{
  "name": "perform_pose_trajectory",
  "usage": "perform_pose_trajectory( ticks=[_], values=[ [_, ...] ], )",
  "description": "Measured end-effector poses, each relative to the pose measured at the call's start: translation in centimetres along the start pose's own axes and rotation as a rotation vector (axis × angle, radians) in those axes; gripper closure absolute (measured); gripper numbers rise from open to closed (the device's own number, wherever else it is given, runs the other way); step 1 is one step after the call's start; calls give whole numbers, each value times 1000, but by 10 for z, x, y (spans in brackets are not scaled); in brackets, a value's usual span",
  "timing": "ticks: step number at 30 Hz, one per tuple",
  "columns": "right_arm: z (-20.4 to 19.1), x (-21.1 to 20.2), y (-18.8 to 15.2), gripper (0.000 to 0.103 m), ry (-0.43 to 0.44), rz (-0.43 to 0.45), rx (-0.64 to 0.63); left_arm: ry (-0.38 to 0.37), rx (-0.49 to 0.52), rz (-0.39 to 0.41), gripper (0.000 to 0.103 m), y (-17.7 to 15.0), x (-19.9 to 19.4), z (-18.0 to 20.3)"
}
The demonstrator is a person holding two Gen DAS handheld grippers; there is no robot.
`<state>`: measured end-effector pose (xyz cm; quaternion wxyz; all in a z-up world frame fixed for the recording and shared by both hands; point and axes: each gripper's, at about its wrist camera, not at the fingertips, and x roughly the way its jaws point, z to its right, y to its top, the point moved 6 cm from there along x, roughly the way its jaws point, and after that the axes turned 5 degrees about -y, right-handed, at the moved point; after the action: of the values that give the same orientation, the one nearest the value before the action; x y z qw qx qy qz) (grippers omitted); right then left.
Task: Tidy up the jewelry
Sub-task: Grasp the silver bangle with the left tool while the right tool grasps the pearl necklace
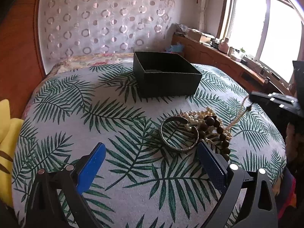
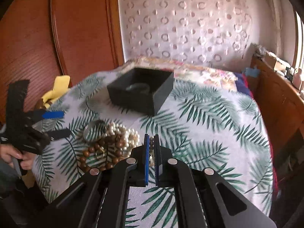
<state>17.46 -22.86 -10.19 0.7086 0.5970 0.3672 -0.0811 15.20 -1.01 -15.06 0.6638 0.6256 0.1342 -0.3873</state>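
Observation:
A pile of jewelry lies on the leaf-print cloth: a silver bangle, a pearl necklace and a brown wooden bead string. An open black box stands behind it, with a bangle inside. My left gripper is open, just in front of the silver bangle. My right gripper is shut on the end of the bead string, whose tan cord rises from the pile.
The cloth covers a bed. A wooden wardrobe stands at the left, a yellow soft toy beside it. A wooden sideboard with clutter runs under the window at the right.

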Motion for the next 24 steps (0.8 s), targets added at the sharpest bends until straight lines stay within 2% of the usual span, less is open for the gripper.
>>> perform_pose_trajectory(
  ticks=[2, 4, 10, 12, 17, 22, 24],
  values=[
    [0, -8, 9, 98, -4, 26, -3, -14, 4, -2, 13, 1, 2, 1],
    [1, -15, 16, 98, -7, 48, -8, -24, 6, -13, 28, 2, 4, 2],
    [9, -29, 34, 98, -46, 92, -25, -59, 22, -56, 51, 7, 18, 6],
    [13, -32, 38, 98, -60, 98, -23, -64, 33, -73, 56, 11, 26, 9],
    [21, -39, 44, 98, -83, 124, -14, -46, 56, -115, 61, 17, 45, 11],
    [23, -43, 50, 98, -91, 141, -21, -37, 67, -144, 73, 21, 56, 14],
    [22, -44, 51, 98, -90, 143, -26, -29, 70, -147, 75, 21, 59, 14]
  ],
)
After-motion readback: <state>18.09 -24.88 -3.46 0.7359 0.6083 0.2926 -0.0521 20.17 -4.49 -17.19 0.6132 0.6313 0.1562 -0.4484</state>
